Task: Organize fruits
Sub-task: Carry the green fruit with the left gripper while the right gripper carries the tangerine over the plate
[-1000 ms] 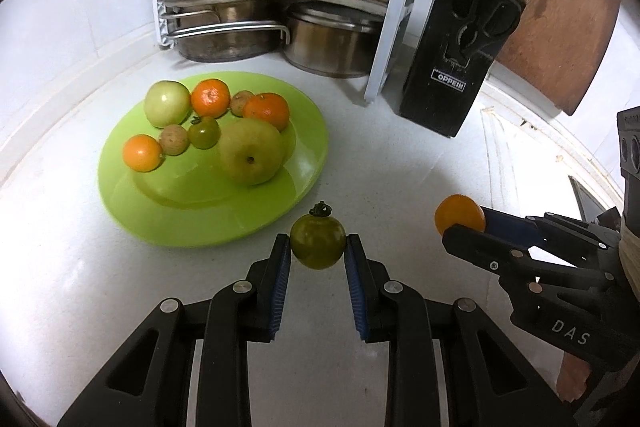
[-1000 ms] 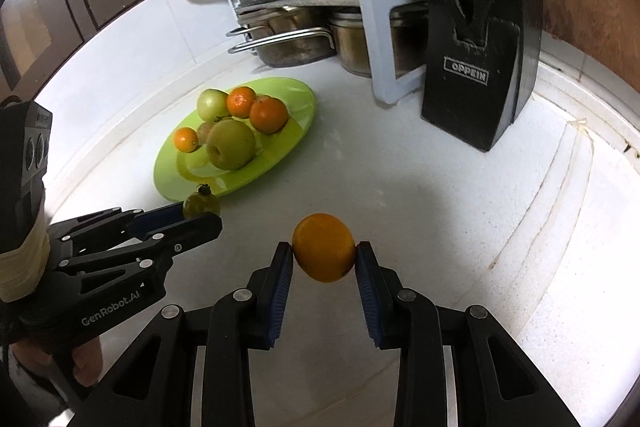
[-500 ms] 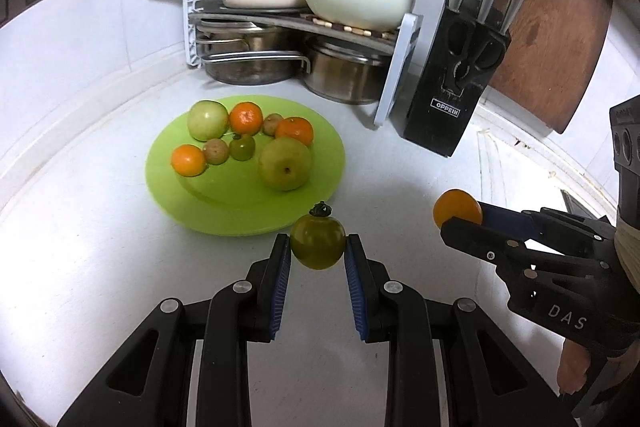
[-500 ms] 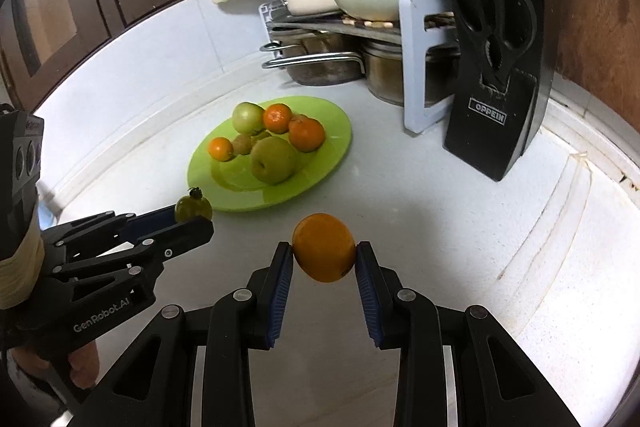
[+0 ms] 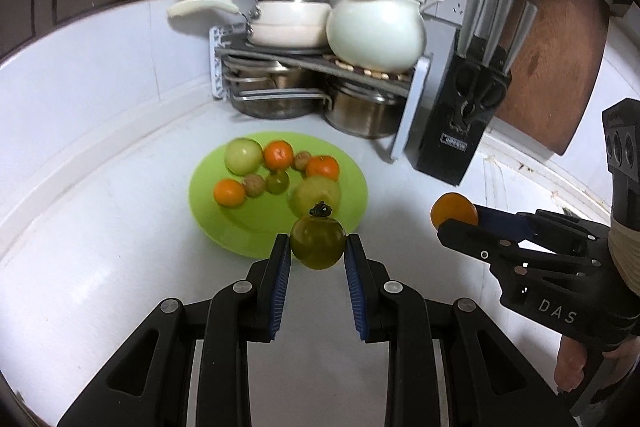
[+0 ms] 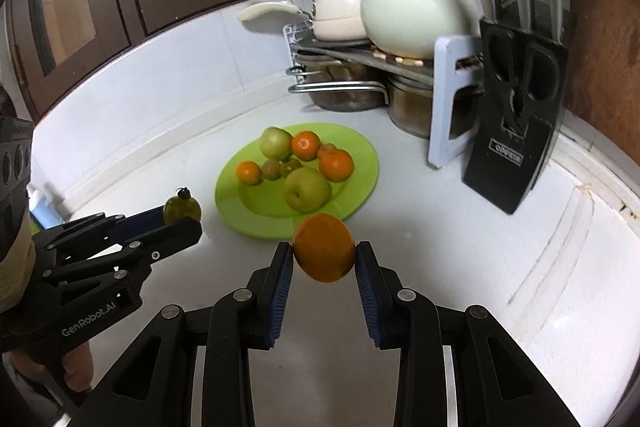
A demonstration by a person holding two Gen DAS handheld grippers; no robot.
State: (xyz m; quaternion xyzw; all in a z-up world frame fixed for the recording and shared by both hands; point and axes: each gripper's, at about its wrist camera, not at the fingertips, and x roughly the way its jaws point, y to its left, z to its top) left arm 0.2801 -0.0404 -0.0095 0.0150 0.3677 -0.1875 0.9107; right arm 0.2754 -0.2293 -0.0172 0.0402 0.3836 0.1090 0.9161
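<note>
My left gripper (image 5: 318, 251) is shut on a green tomato (image 5: 318, 245) with a dark stem, held above the counter just in front of the green plate (image 5: 224, 231). My right gripper (image 6: 324, 257) is shut on an orange (image 6: 324, 253), held in the air near the plate's (image 6: 360, 187) front edge. The plate holds several fruits: oranges, a green apple (image 6: 306, 189), a pale green fruit (image 5: 243, 157) and small brown ones. The right gripper with its orange (image 5: 454, 213) shows at the right of the left wrist view. The left gripper with its tomato (image 6: 182, 209) shows at the left of the right wrist view.
A pot rack (image 5: 316, 67) with steel pots, white pans and a white teapot (image 5: 376, 35) stands at the back. A black knife block (image 5: 460, 131) and a wooden board (image 5: 552, 51) stand to its right. The white counter (image 5: 100, 247) has raised walls.
Both grippers have pulled back and risen from the plate, each still holding its fruit. The plate looks smaller and farther away now.
</note>
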